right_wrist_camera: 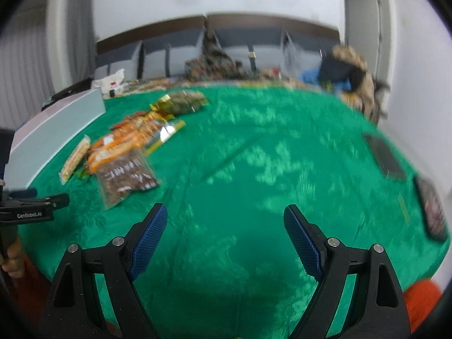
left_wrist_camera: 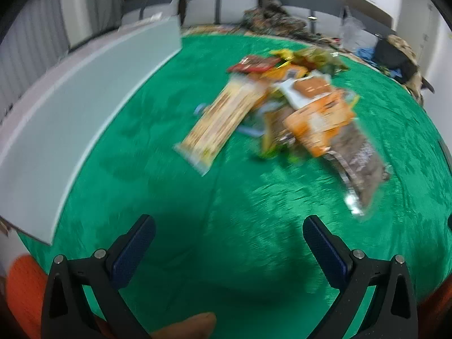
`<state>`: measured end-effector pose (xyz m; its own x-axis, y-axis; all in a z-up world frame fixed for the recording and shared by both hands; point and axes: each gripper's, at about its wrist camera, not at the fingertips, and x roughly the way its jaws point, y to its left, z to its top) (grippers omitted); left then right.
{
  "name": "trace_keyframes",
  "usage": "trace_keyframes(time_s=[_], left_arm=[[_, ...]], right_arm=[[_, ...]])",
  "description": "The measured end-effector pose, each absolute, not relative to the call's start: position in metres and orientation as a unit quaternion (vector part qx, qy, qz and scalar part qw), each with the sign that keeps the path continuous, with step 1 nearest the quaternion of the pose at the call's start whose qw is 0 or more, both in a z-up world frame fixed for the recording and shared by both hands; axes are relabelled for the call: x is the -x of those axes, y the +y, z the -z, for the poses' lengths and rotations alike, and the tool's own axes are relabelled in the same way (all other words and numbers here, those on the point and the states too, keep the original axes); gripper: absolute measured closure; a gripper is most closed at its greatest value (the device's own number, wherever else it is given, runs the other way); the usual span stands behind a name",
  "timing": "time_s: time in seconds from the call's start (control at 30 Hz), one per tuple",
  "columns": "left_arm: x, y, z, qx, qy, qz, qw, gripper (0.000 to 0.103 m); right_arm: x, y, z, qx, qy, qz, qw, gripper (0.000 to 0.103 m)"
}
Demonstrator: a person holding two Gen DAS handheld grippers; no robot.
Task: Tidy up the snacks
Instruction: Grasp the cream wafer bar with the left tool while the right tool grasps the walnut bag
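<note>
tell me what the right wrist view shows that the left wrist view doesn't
Only the right wrist view shows the left gripper from outside at its left edge, and two dark flat objects near the cloth's right edge; blur hides what they are. Only the left wrist view shows the light grey box along most of its length and a fingertip at the bottom. Both show the green cloth, the snack pile, the brown clear packet, and open, empty jaws, including the right gripper.
</note>
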<state>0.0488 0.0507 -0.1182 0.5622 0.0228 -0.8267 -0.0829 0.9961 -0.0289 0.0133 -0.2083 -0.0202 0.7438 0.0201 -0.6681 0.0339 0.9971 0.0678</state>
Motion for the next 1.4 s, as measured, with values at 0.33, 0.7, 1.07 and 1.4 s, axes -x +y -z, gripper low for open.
trace_keyframes(time_s=[0.33, 0.7, 1.07, 1.4], left_arm=[[-0.039, 0.052, 0.128, 0.016, 0.459, -0.026, 0.888, 0.0], [-0.034, 0.063, 0.129, 0.006, 0.458, -0.003, 0.889, 0.0], [-0.033, 0.064, 0.128, 0.004, 0.45, -0.001, 0.893, 0.0], [-0.033, 0.063, 0.128, 0.003, 0.445, 0.002, 0.896, 0.0]], right_arm=[[-0.061, -0.173, 0.022, -0.054, 0.427, -0.134, 0.893, 0.016], [-0.155, -0.059, 0.058, 0.163, 0.514, -0.224, 0.812, 0.014], [-0.157, -0.068, 0.043, 0.159, 0.502, -0.191, 0.828, 0.014], [-0.195, -0.099, 0.061, 0.09, 0.573, -0.2, 0.79, 0.009]])
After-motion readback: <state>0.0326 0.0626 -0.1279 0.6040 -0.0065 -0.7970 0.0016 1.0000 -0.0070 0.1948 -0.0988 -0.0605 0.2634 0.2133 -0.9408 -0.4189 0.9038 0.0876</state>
